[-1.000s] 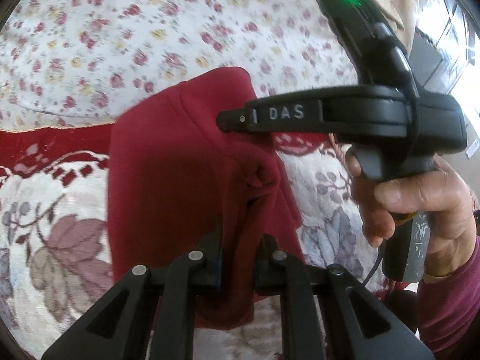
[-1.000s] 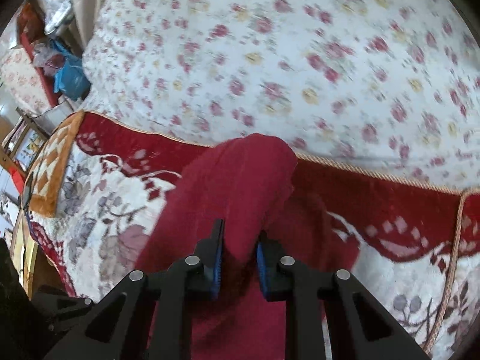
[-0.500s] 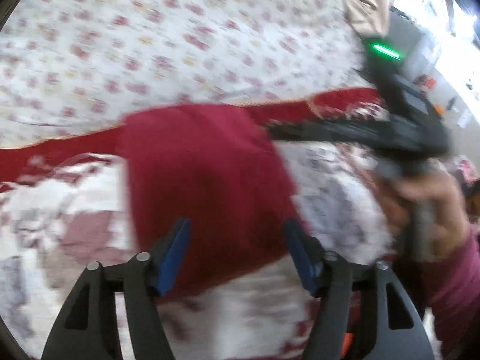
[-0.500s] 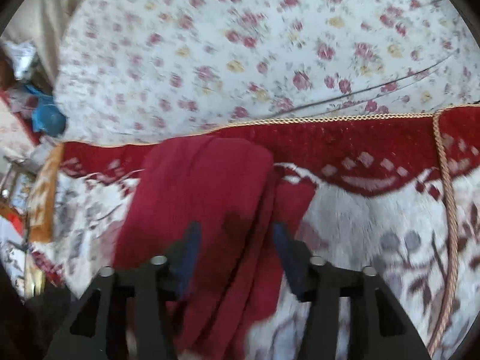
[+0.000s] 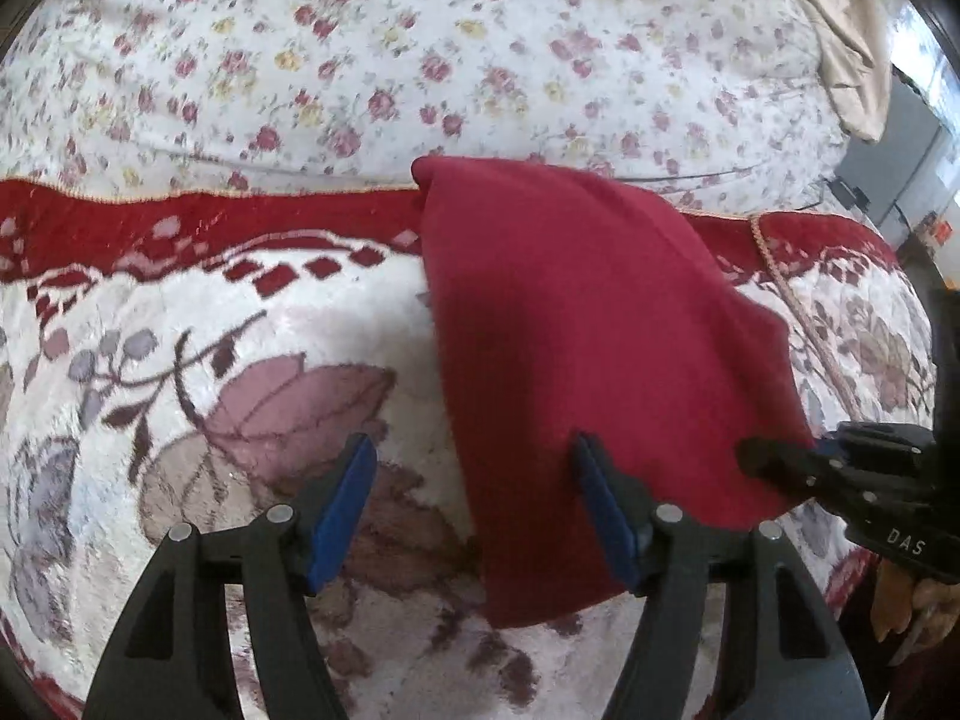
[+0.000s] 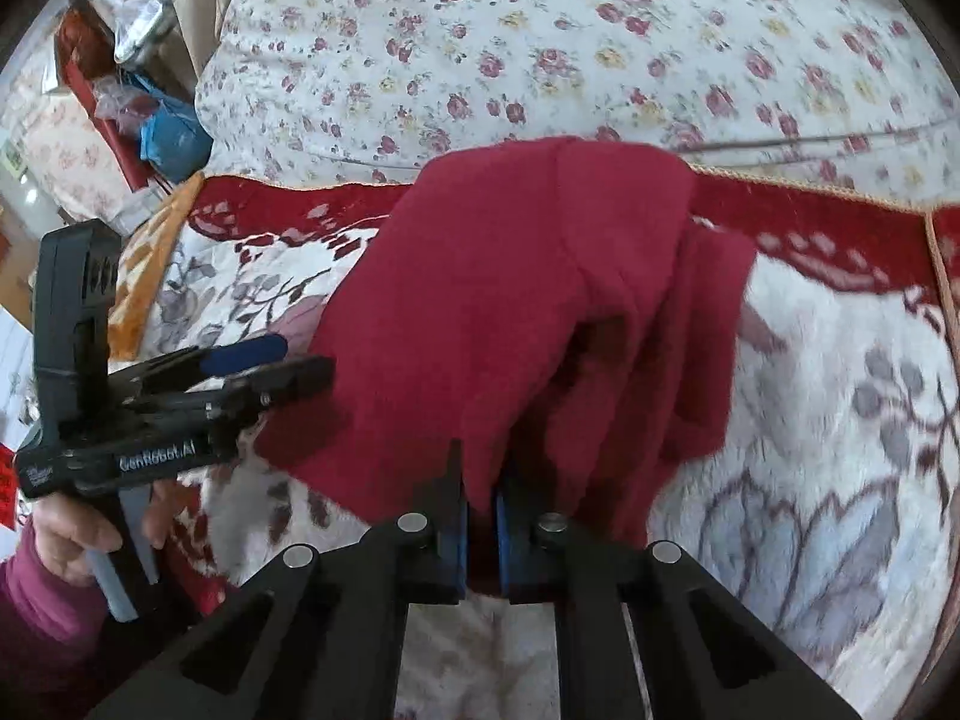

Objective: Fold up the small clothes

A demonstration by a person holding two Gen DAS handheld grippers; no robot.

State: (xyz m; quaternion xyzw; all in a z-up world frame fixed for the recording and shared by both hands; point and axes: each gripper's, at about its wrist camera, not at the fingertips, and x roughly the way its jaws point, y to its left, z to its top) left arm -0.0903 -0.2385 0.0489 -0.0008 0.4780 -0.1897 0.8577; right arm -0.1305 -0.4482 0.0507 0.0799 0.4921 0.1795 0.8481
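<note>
We've got the red knit garment (image 6: pixel 528 300) pinched at its near hem by our right gripper (image 6: pixel 480 516). Its jaws have just closed, clenched on a fold of cloth that sits right between the blue pads. The garment spreads ahead of those jaws onto the patterned blanket (image 6: pixel 840 396), with a bunched fold just right of them, probably because the layers aren't squared yet.

Our left gripper (image 5: pixel 474 510) is released. Its jaws have just been opening and stand wide, with nothing pressed. The garment's near left edge lies between them, closer to the right-hand pad, and bare blanket fills the rest of the gap. In the right wrist view that gripper hovers just left of the cloth, tips touching or nearly so; we can't tell which.

Our read: one corner is secured and the other hand is lined up for the matching corner, so the hem can be lifted evenly for the next fold. The floral duvet (image 5: pixel 480 60) lies well ahead of both jaws, beyond the garment's far edge. A hand (image 6: pixel 72 534) in a magenta sleeve holds the left handle.
</note>
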